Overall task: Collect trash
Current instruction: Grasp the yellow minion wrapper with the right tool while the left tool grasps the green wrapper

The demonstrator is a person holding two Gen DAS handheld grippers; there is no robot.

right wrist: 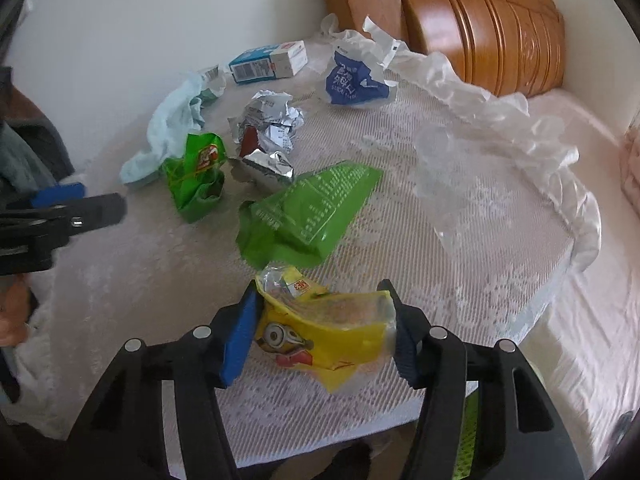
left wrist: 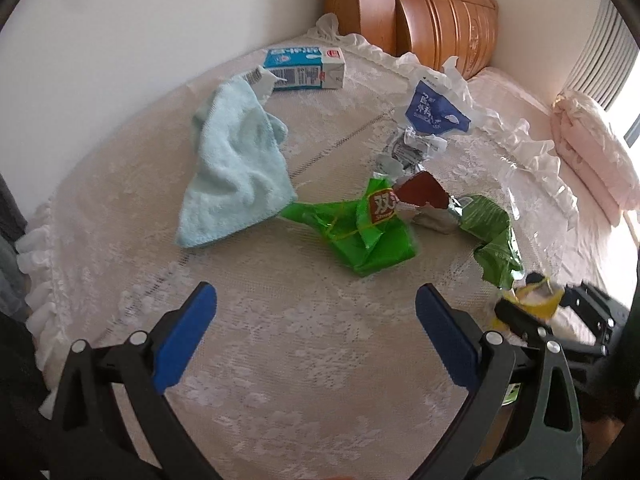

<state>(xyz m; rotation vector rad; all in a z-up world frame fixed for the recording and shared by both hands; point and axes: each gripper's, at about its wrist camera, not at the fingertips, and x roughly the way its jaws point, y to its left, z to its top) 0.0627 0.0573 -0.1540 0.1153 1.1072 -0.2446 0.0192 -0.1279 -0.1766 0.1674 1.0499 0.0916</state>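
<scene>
- We find a yellow snack wrapper point(right wrist: 320, 336), crumpled, with a cartoon goggle-eyed face printed on it and a silvery torn top, lying on the lace cloth point(right wrist: 400, 184).
- The right tool point(right wrist: 320, 332) straddles this wrapper: the blue pad meets its left edge and the opposite finger its right edge. We judge it pinched, though the wrapper is not yet visibly squashed.
- The wrapper's long axis runs across the right tool from finger to finger; its torn mouth points away from the tool, toward the flat green packet point(right wrist: 308, 216) just beyond it.
- The left tool point(left wrist: 316, 320) stands spread wide with nothing between its fingers, above bare cloth, well apart from the yellow wrapper.
- Beyond the flat green packet lie a crumpled silver foil wrapper point(right wrist: 268, 128) and a knotted green wrapper point(right wrist: 196, 176); past those, a blue-and-white pouch point(right wrist: 352, 80) and a blue-and-white carton point(right wrist: 268, 62) on its side.
- A pale blue towel point(left wrist: 236, 168) lies bunched to the left of the knotted green wrapper, touching it.
- A clear plastic film point(right wrist: 460, 176) lies to the right of the flat green packet.
- The cloth is cream lace with a white frilled edge, over a raised surface; whether that is a desk we cannot tell.
- A carved wooden headboard point(right wrist: 480, 20) and plain pale wall stand behind; pink bedding point(left wrist: 588, 152) adjoins on the right.
</scene>
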